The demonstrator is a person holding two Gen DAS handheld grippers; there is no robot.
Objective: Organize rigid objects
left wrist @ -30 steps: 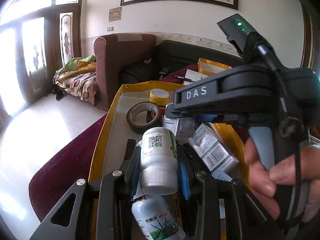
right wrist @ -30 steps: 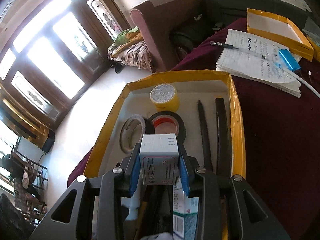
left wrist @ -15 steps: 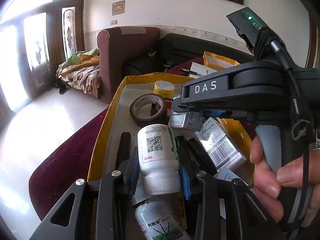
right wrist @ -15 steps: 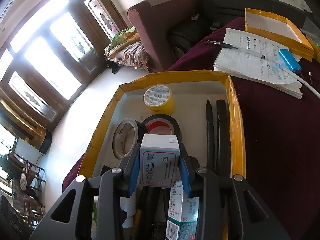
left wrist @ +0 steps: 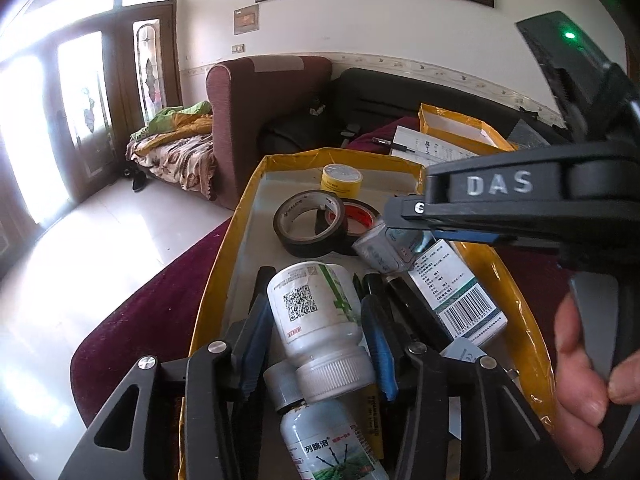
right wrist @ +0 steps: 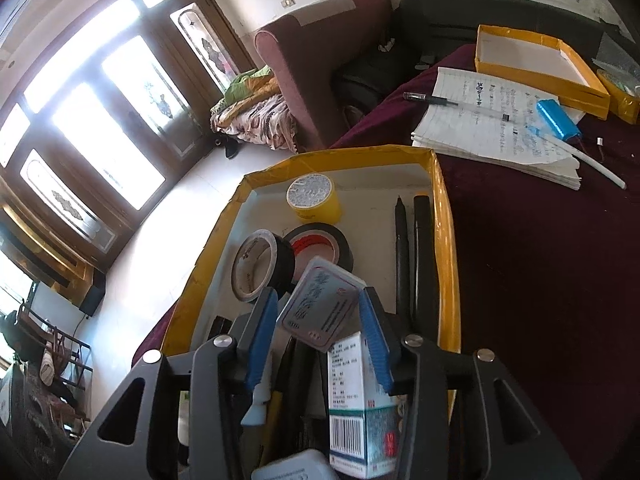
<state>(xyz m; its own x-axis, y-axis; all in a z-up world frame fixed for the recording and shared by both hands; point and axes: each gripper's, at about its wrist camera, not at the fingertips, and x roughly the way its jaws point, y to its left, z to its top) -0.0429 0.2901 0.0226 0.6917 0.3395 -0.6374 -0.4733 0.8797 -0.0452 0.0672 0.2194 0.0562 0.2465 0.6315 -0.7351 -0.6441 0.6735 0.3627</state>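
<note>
Change, left gripper [left wrist: 316, 332]: jaws have just been opening; white bottle [left wrist: 316, 316] lies between the blue pads, lower centre of the left wrist view, gaps on both sides, no longer pinched.
Change, right gripper [right wrist: 316, 336]: jaws have just been opening too; small white box [right wrist: 320, 306] has tipped askew between them, centre-bottom of the right wrist view (a second ago it sat square in the grip).
Meaning: both items look released into the yellow tray [right wrist: 444, 240]; judged, this placement is done and the next pick-up is due.
Tray contents: bottle rests on a second bottle [left wrist: 328, 444]; box leans by the black tape roll [right wrist: 260, 268] and red-cored roll [right wrist: 320, 248].
Writing: "DAS" on the right gripper's body, right of the left wrist view; QR code on the white bottle; barcode on the carton [left wrist: 456, 292]; Chinese print elsewhere, too small to read.
</note>
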